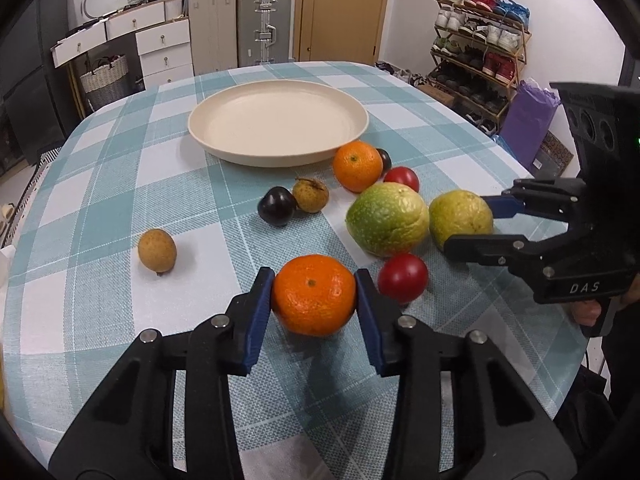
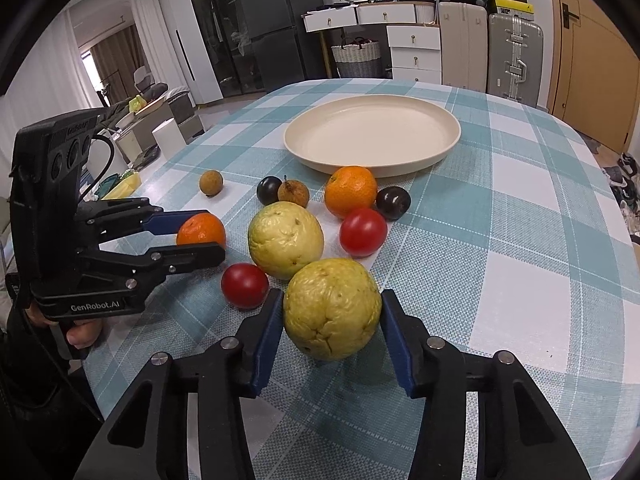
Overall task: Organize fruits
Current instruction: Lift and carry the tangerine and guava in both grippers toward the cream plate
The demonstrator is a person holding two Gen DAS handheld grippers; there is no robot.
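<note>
My left gripper is shut on an orange mandarin at the table's near side; it also shows in the right wrist view. My right gripper is shut on a yellow-green guava, seen in the left wrist view too. A second guava, two red tomatoes, another mandarin, two dark plums and two brown longans lie loose on the cloth. An empty cream plate sits behind them.
The round table has a teal checked cloth. Behind it stand drawers, suitcases and a door; a shoe rack is at the right. The table edge curves close on both sides.
</note>
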